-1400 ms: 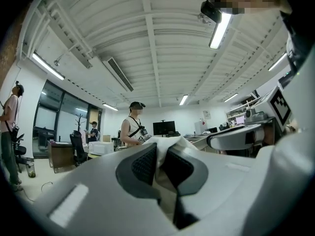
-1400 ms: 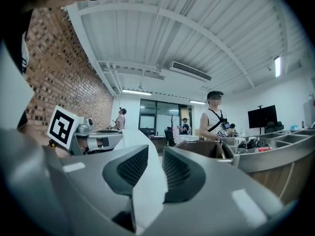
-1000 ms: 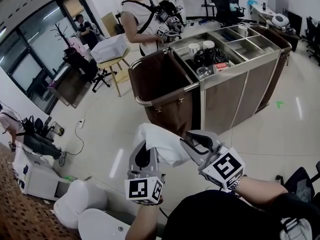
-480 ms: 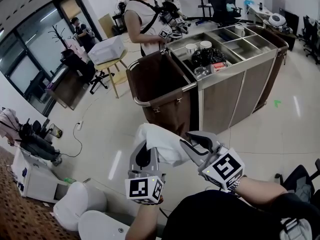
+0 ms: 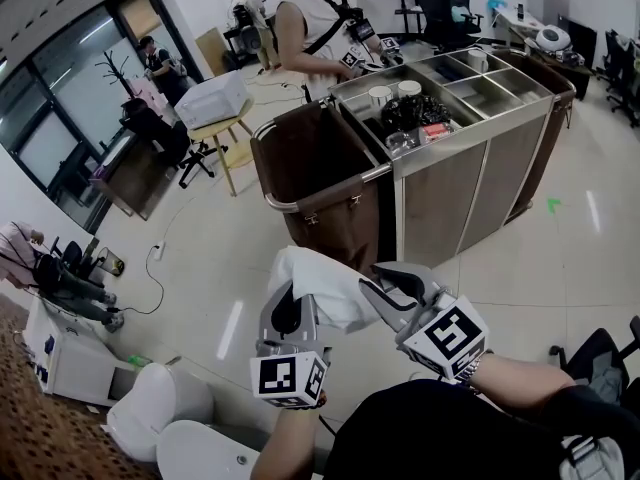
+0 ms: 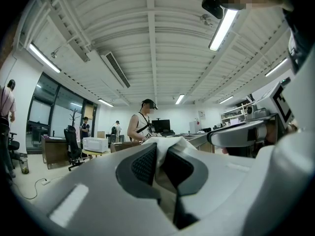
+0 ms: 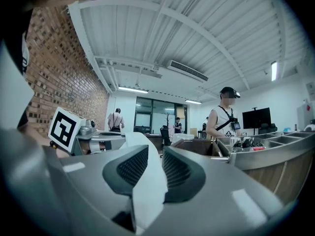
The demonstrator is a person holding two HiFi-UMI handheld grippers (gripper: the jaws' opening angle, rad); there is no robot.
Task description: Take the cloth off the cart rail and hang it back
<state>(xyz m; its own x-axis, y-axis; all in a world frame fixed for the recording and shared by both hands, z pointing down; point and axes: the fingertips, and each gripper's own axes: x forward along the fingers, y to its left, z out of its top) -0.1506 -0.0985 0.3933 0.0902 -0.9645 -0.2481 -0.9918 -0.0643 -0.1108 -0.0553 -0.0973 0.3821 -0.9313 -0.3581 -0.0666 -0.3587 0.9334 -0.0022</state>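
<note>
White cloth (image 5: 318, 280), clamped by left gripper (image 5: 288, 293) and right gripper (image 5: 374, 288), probably wants draping evenly over cart rail (image 5: 283, 206) at 12 o'clock.

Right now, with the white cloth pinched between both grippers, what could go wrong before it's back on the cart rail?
The cloth is bunched between the left gripper and right gripper, each pinching only a fold; one could slip and drop it. Bunched like this, it may hang crumpled on the cart rail unless spread. Another person works at the cart and might get in the way.
</note>
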